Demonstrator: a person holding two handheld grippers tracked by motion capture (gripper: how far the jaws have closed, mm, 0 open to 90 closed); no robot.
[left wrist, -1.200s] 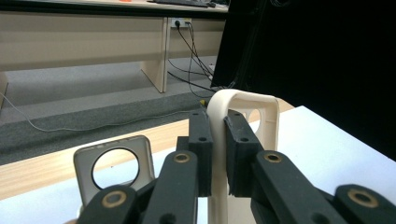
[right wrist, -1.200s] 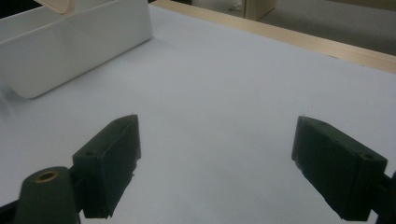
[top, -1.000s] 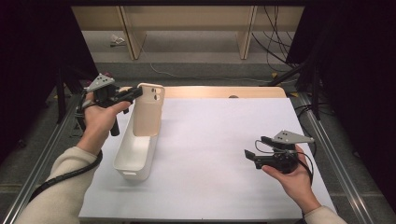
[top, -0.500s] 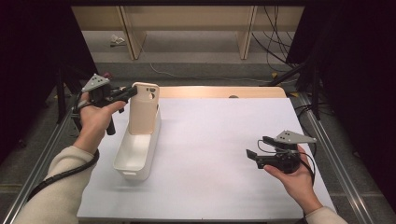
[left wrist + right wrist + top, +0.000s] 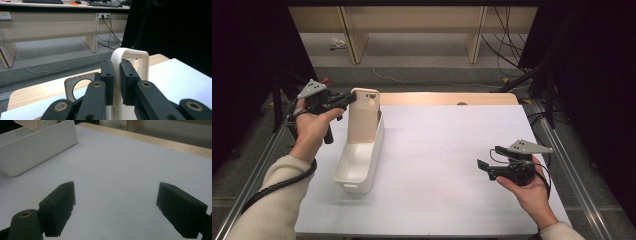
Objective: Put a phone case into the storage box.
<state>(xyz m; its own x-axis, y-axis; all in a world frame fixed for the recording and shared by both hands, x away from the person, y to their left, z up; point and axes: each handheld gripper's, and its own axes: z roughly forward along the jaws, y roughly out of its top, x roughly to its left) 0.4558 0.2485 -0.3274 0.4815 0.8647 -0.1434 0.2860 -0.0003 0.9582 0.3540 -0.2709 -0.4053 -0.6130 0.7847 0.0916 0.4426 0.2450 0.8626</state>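
Tongs first: your left tongs (image 5: 346, 100) are clamped on the top edge of the phone case (image 5: 364, 116), holding it upright so its lower end sits inside the far end of the white bin (image 5: 357, 165), probably to stand or drop it in there. Your right tongs (image 5: 484, 165) rest apart and empty over the counter (image 5: 447, 150), at its near right.
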